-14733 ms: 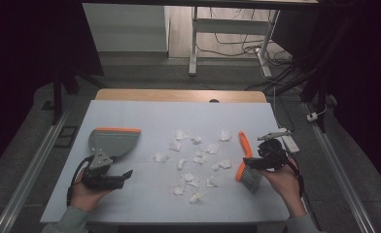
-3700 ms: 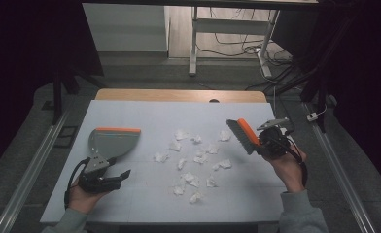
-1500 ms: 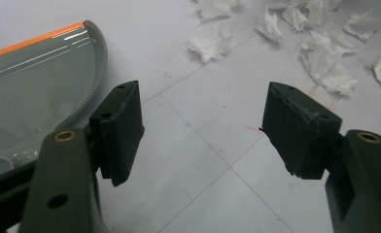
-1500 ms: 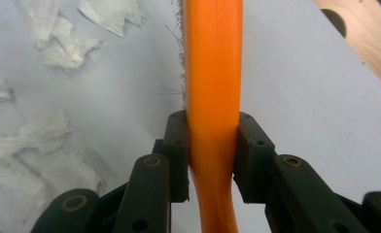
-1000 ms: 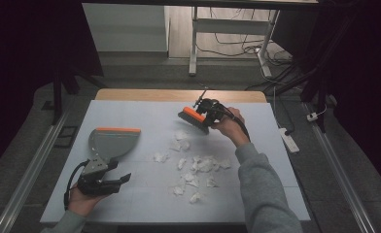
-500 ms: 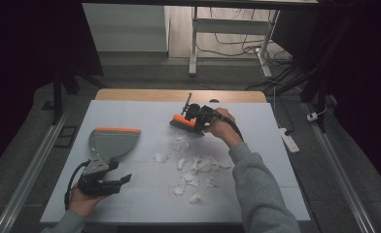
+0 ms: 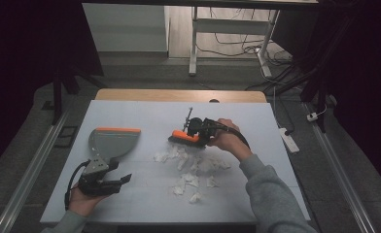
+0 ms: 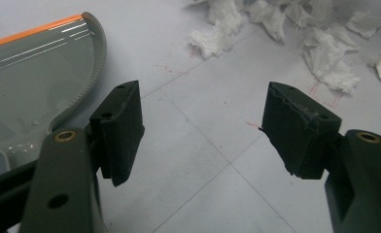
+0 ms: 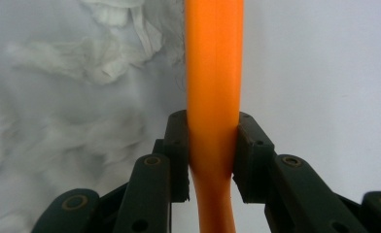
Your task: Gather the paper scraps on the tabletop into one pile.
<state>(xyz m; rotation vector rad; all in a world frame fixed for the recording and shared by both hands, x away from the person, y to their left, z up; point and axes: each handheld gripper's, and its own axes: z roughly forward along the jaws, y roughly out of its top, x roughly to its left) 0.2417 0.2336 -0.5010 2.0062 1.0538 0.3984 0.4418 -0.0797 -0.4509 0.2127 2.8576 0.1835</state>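
Observation:
My right gripper (image 7: 196,130) is shut on an orange hand brush (image 7: 184,136), its jaws clamped on the orange handle (image 9: 214,97). The brush head rests on the table at the far edge of a heap of crumpled white paper scraps (image 7: 192,164). Scraps (image 9: 106,53) lie just left of the handle in the right gripper view. A grey dustpan (image 7: 112,142) with an orange lip lies flat at the left. Behind it, my left gripper (image 7: 112,182) rests on the table, open, with nothing between its jaws. The pan's curved edge (image 8: 43,82) lies beside its left jaw.
The white table top (image 7: 145,116) has a wooden strip along its far edge. A power strip (image 7: 288,140) lies on the floor to the right. Metal rails run along both sides of the table.
My right hand has carried the brush from the far middle of the table down and toward the person, onto the far edge of the scraps. The scraps have bunched closer together. The left gripper has stayed still.

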